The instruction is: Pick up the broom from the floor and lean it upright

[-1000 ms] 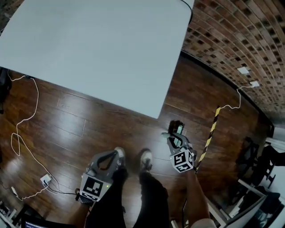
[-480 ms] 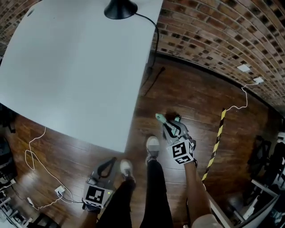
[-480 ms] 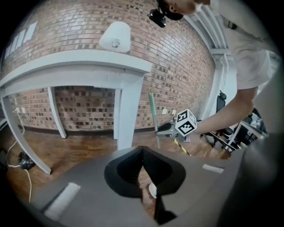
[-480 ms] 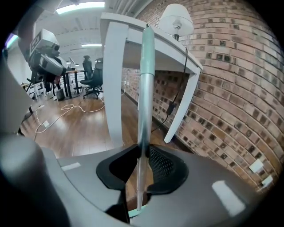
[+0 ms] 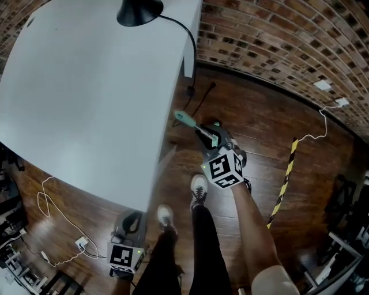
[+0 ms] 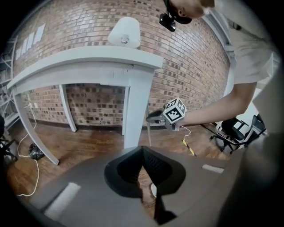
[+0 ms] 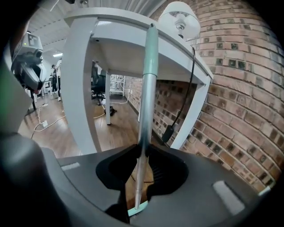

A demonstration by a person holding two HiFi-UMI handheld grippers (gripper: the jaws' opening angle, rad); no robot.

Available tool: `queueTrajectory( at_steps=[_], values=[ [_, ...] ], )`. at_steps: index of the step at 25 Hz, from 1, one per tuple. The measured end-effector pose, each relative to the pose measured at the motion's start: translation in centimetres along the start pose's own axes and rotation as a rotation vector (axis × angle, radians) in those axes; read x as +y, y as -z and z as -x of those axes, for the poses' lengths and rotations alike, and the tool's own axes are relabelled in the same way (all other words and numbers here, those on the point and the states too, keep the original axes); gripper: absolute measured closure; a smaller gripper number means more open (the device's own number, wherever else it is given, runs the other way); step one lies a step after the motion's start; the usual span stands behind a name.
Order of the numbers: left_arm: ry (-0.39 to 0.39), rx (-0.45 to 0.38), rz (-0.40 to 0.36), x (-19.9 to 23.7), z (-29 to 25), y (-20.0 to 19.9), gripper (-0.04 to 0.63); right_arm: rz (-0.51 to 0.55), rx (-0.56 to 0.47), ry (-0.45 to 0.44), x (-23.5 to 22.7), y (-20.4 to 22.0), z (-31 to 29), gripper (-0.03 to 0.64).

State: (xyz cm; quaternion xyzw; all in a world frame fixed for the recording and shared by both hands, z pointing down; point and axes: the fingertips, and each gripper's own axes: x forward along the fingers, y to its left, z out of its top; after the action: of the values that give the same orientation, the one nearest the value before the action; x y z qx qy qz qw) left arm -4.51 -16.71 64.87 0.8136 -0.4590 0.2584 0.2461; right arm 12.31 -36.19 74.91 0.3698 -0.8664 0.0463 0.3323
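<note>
Brick wall and dark, glossy plank floor frame a white surface that fills the upper left of the head view, with a black lamp at its top edge. The right hand-held gripper is closed on the metal shaft of the broom. Its jaws have just been opening a little, though the shaft still sits between the pads. The broom stands steeply raised at the centre of the right gripper view, its mint-green grip close under the rim of the surface. The brush end lies below the jaws, and apart from a mint sliver at the bottom of the frame I cannot make it out. The main risk is that loosening hold: a smooth tube in slackening pads could slide down or swing sideways before it rests on anything. Carried further toward the upper left, the grip end could knock the rim or catch the lamp cable hanging by the wall. Leaned against the slick table leg on a polished floor, the foot of the broom may skate out and let it fall. The left hand-held gripper has its jaws together on nothing and hangs low at the bottom left of the head view, well apart from the broom, so it could not catch a slip.
</note>
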Motion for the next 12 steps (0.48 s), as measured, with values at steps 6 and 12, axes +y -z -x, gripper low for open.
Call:
queueTrajectory(
  at_steps=[6,12],
  values=[
    [0.008,0.025,0.019,-0.8,-0.8,0.4,0.594,-0.007,-0.016,0.011,-0.9,-0.8,-1.2,0.520],
    [0.040,0.044,0.001,-1.4,-1.2,1.6,0.594,0.020,0.001,0.003,-0.2,-0.2,-2.6,0.506]
  ],
)
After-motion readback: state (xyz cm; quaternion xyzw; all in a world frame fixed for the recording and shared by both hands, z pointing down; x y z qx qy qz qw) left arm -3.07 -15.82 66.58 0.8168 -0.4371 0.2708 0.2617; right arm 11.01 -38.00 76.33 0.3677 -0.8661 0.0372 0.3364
